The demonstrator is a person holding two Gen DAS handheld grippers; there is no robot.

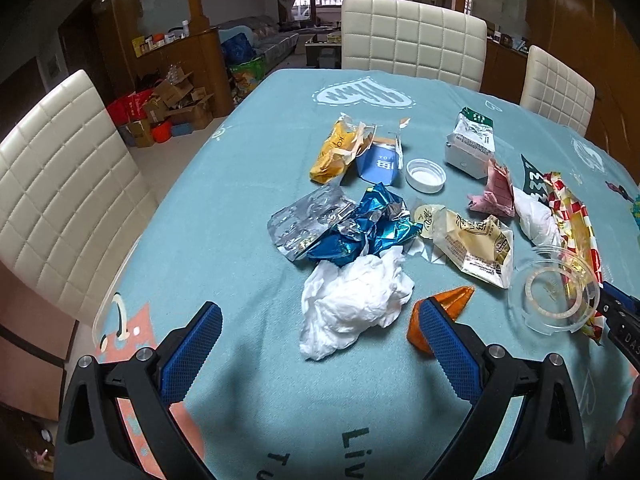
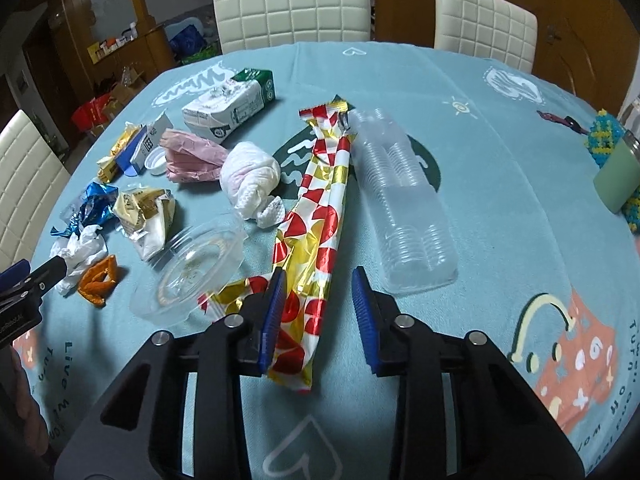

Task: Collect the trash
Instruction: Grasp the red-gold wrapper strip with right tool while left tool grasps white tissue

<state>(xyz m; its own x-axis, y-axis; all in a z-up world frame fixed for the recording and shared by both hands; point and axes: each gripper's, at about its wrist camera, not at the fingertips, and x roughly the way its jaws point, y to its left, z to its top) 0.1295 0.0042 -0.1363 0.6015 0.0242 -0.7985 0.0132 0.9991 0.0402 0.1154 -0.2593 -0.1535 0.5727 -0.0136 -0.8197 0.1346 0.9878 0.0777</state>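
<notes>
Trash [image 1: 356,304] strewn on table [image 1: 224,240], red-gold wrapper [image 2: 316,232] between right hand-held gripper [image 2: 320,280] fingers

Teal-clothed table [image 1: 224,240], scattered wrappers [image 1: 360,228], tissue [image 1: 352,304]

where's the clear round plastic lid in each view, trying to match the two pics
Left wrist view: the clear round plastic lid lies at the far right, lower than the middle, partly over the red and gold wrapper.
Right wrist view: the lid is left of centre, just left of the right gripper.
Shared landmark: the orange wrapper, left of the lid in both.
</notes>
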